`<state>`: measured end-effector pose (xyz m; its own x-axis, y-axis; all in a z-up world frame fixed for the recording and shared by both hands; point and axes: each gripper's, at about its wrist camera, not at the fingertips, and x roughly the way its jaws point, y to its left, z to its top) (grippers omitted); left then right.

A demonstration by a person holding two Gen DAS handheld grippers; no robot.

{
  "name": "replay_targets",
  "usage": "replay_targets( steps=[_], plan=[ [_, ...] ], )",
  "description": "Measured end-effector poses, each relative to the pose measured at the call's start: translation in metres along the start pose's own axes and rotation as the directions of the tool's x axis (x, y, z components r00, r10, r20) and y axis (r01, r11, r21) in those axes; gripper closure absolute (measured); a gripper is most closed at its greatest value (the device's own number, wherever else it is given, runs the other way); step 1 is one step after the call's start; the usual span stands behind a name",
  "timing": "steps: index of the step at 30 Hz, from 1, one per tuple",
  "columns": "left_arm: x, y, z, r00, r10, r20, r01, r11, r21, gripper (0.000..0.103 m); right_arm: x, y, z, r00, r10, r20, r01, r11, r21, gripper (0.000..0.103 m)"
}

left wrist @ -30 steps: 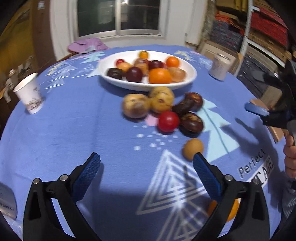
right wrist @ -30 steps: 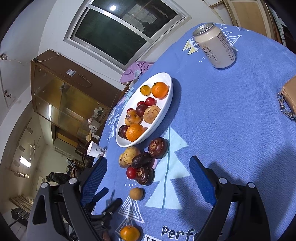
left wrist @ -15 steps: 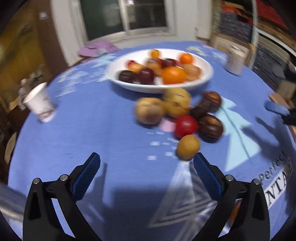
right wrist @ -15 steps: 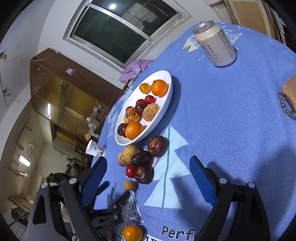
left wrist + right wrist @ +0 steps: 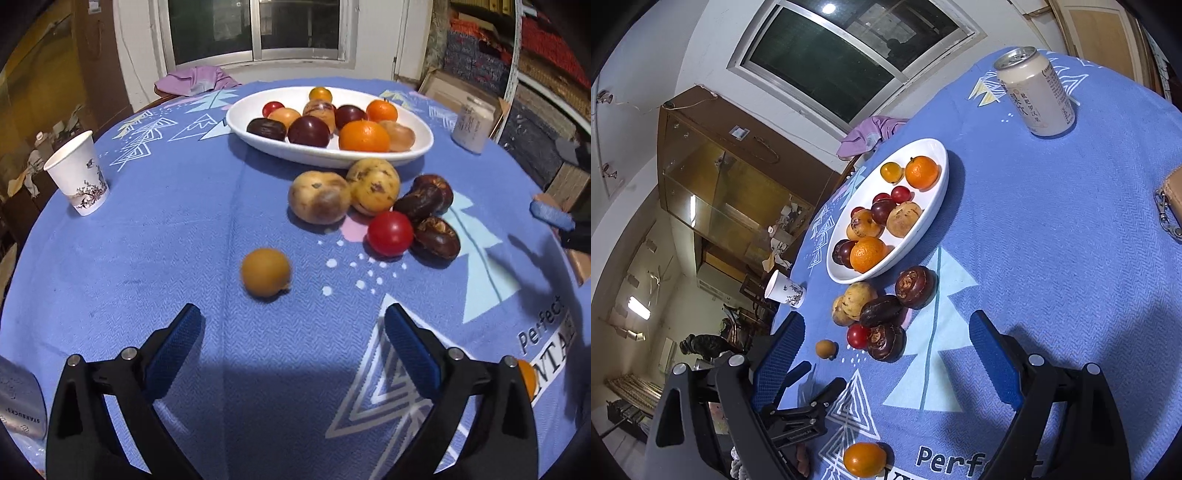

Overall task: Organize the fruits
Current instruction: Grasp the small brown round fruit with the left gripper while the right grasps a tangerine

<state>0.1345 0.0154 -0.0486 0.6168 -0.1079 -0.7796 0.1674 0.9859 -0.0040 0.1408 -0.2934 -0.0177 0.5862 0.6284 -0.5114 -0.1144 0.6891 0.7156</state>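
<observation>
Outside the bowl [image 5: 417, 151]: eight fruits [image 5: 265, 272].

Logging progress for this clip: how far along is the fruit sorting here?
Partly done. The white dish already holds about nine fruits. Nothing is held: the left gripper is closing behind the small brown fruit; the right gripper is open. Six clustered fruits and an orange also remain on the blue cloth.

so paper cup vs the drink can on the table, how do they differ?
The paper cup is white with a floral print, open-topped and tapered; the can is a beige straight-sided cylinder with a metal lid and printed text. The cup stands at one side of the white bowl, the can at the opposite side. Both are upright on the blue tablecloth.
</observation>
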Motion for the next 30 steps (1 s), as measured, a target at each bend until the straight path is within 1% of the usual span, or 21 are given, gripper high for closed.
replay_targets(
  steps=[1, 2, 3, 5, 8, 11, 13, 14, 17, 19, 21, 24, 27, 28, 30],
  plan=[
    [0.0, 0.002, 0.001, 1.0, -0.008, 0.002, 0.008, 1.0, -0.008, 0.016, 0.0, 0.001, 0.0, 1.0, 0.0, -0.002, 0.0, 1.0, -0.002, 0.012],
    [0.002, 0.004, 0.003, 1.0, -0.017, -0.001, 0.017, 1.0, -0.013, 0.028, 0.001, 0.001, -0.001, 1.0, -0.002, -0.005, 0.002, 1.0, -0.004, 0.012],
    [0.005, 0.006, 0.005, 1.0, -0.025, -0.007, 0.025, 1.0, -0.018, 0.036, 0.001, 0.002, -0.001, 1.0, -0.003, -0.007, 0.003, 1.0, -0.006, 0.012],
    [0.008, 0.009, 0.006, 0.999, -0.034, -0.016, 0.034, 0.999, -0.032, 0.037, 0.002, 0.002, -0.001, 1.0, -0.006, -0.011, 0.006, 1.0, -0.01, 0.012],
    [0.006, 0.01, 0.007, 0.999, -0.038, -0.006, 0.037, 0.999, -0.032, 0.038, 0.002, 0.003, -0.001, 1.0, -0.004, -0.011, 0.004, 1.0, -0.016, 0.012],
    [0.01, 0.012, 0.008, 0.999, -0.032, -0.02, 0.031, 0.999, -0.037, 0.035, 0.003, 0.006, -0.002, 1.0, -0.007, -0.015, 0.007, 0.999, -0.032, 0.012],
    [0.011, 0.014, 0.01, 1.0, -0.022, -0.018, 0.021, 0.999, -0.043, 0.021, 0.004, 0.01, -0.004, 1.0, -0.011, -0.019, 0.01, 0.998, -0.054, 0.012],
    [0.013, 0.016, 0.012, 1.0, -0.02, -0.02, 0.019, 0.999, -0.05, 0.012, 0.005, 0.013, -0.006, 1.0, -0.013, -0.02, 0.012, 0.998, -0.066, 0.012],
    [0.016, 0.021, 0.015, 0.998, -0.059, -0.021, 0.057, 0.996, -0.076, 0.011, 0.006, 0.022, -0.014, 0.999, -0.019, -0.035, 0.014, 0.992, -0.122, 0.012],
    [0.019, 0.025, 0.016, 0.996, -0.082, -0.029, 0.079, 0.993, -0.089, 0.007, 0.004, 0.03, -0.026, 0.999, -0.025, -0.043, 0.017, 0.984, -0.175, 0.012],
    [0.021, 0.025, 0.018, 0.996, -0.083, -0.029, 0.08, 0.992, -0.095, 0.005, 0.002, 0.037, -0.042, 0.998, -0.034, -0.058, 0.019, 0.97, -0.243, 0.012],
    [0.025, 0.021, 0.02, 0.997, -0.063, -0.044, 0.06, 0.995, -0.074, 0.004, 0.0, 0.049, -0.067, 0.995, -0.083, -0.063, 0.055, 0.933, -0.356, 0.012],
    [0.03, 0.01, 0.02, 0.997, 0.003, -0.074, -0.004, 1.0, -0.012, 0.004, 0.002, 0.066, -0.087, 0.987, -0.151, -0.049, 0.109, 0.869, -0.483, 0.012],
    [0.03, 0.007, 0.02, 0.997, 0.022, -0.073, -0.022, 1.0, -0.002, 0.004, 0.005, 0.072, -0.096, 0.983, -0.179, -0.051, 0.125, 0.839, -0.53, 0.012],
    [0.03, 0.01, 0.019, 0.997, 0.011, -0.072, -0.012, 1.0, -0.016, 0.004, 0.012, 0.077, -0.109, 0.974, -0.215, -0.072, 0.135, 0.804, -0.579, 0.012]
  ],
)
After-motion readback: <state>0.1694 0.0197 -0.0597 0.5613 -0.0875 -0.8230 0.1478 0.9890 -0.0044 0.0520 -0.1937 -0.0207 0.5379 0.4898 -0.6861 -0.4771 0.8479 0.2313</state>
